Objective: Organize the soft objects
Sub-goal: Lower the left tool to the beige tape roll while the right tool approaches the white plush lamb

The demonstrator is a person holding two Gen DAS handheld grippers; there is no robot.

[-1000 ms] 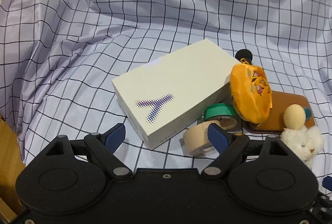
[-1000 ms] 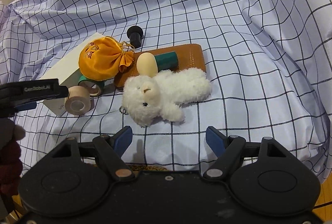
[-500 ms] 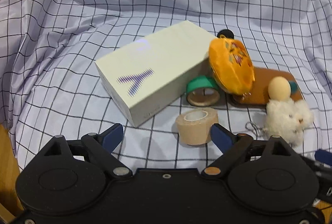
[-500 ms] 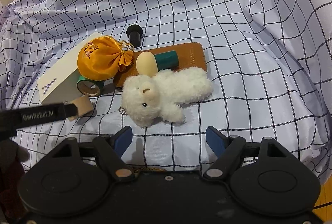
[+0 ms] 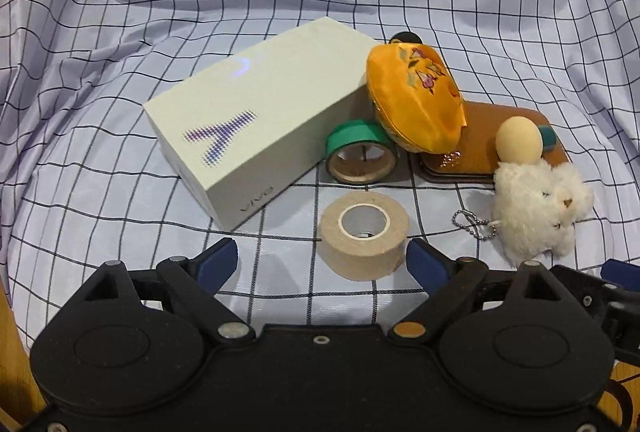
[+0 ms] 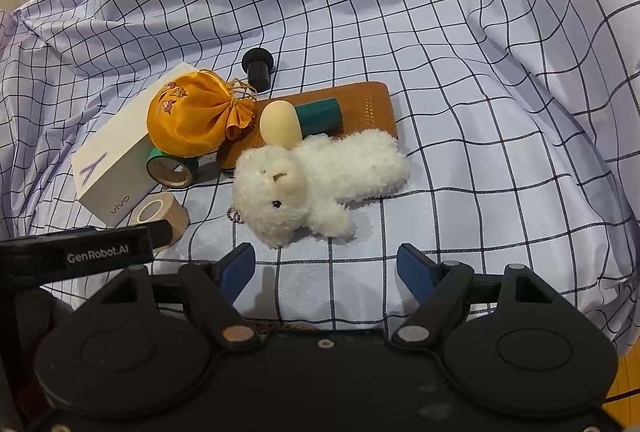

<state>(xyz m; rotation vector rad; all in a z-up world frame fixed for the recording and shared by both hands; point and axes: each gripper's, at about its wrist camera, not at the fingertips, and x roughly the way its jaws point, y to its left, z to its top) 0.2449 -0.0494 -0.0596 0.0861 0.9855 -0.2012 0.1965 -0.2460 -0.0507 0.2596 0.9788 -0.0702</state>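
Hovering with fingers spread and empty, the left gripper [image 5: 322, 259] frames the tape roll [image 5: 363, 233]; the right gripper [image 6: 325, 269] waits likewise before the plush bear [image 6: 316, 181]. Bear and orange pouch [image 6: 192, 119] lie unsorted among hard items, so the sorting looks barely begun.

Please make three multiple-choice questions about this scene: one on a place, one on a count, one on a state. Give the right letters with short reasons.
1. Where does the orange pouch rest?
A. on the white box and the green tape roll
B. flat on the checked cloth, apart
C. under the plush bear

2. How many tape rolls are there?
A. one
B. two
C. four

3. How is the left claw?
A. shut on the beige tape roll
B. open, empty
C. shut on the pouch

Answers: 1 A, it leans on both. 2 B, one green, one beige. 3 B, its fingers stand apart with nothing pressed.
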